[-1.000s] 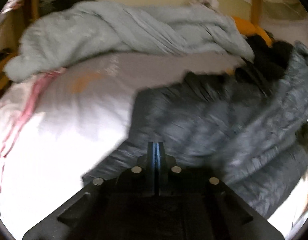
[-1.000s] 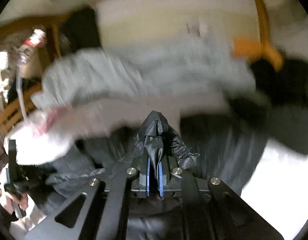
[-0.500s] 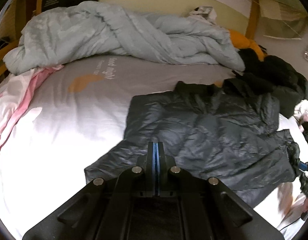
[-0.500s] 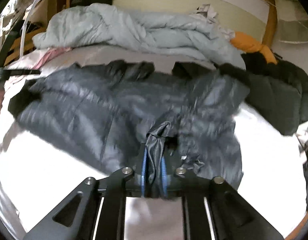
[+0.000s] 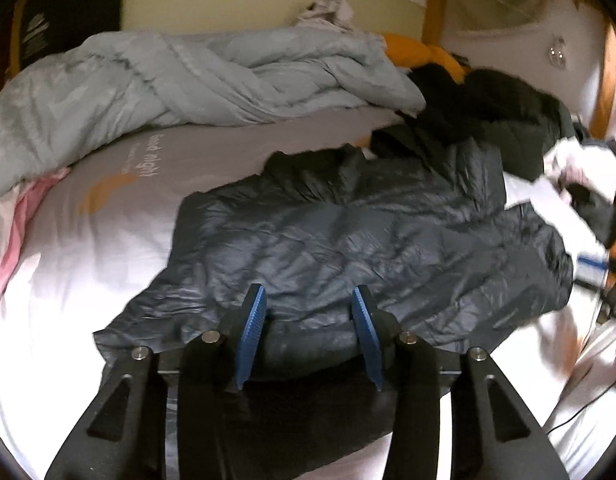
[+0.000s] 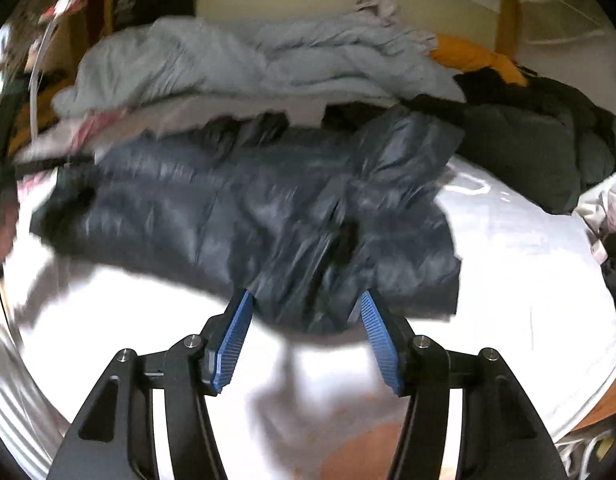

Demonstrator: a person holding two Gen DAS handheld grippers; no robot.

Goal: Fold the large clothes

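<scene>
Dark navy quilted puffer jacket (image 5: 347, 240), shiny and wrinkled, spread flat, roughly opened out on the white bed (image 5: 68, 300). Collar end toward the pale blue duvet (image 5: 188, 80), hem at the near edge. One sleeve lying out to the side, partly bunched.

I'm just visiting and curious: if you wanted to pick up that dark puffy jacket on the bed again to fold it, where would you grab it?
Probably the near hem of the dark puffy jacket, coming in low from the front edge of the bed. That edge lies loose toward both open grippers, left and right, thin enough to pinch.
</scene>
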